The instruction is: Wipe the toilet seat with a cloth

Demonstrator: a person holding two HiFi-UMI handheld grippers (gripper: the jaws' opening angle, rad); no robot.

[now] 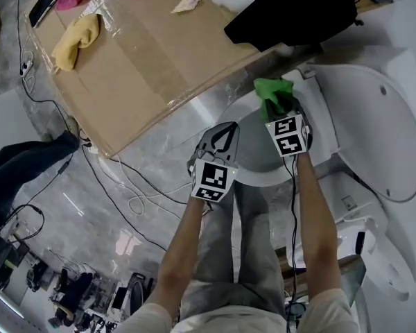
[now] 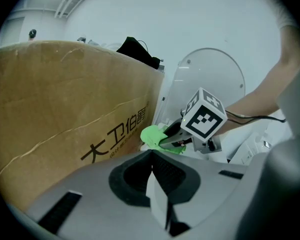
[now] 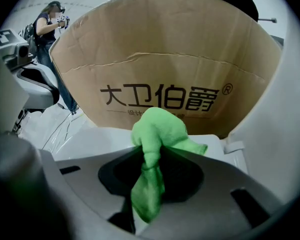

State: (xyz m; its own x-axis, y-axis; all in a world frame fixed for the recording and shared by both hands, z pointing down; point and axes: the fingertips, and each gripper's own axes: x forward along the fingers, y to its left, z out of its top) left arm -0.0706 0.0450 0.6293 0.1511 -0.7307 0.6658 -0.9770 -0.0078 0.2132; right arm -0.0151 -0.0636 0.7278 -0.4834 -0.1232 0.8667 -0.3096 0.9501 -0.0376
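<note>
Grey polished floor lies around the toilet, and a cardboard box stands just beside the seat on its left, with the lid raised behind it.

The right gripper is at the seat's rear left corner, next to the box. Its jaws pinch the green cloth. The cloth is bunched into a wad ahead of the tips, and a tail hangs back between them. Whether the wad presses on the seat I cannot tell.

The left gripper hovers over the front of the seat. Its jaws are pressed together on nothing.

Likely troubles from here:
- The wad is narrow, so one pass would probably clean only a thin stripe and leave parts of the seat untouched.
- The pinch is on a twisted neck of cloth. Drag against the seat may pull it loose and drop it into the bowl.
- If the wad folds under, bare jaw tips could scrape the seat.
- The box is so close that a stroke along that side may knock the gripper against it.
- The idle left gripper sits where a sweep round the front would pass.
</note>
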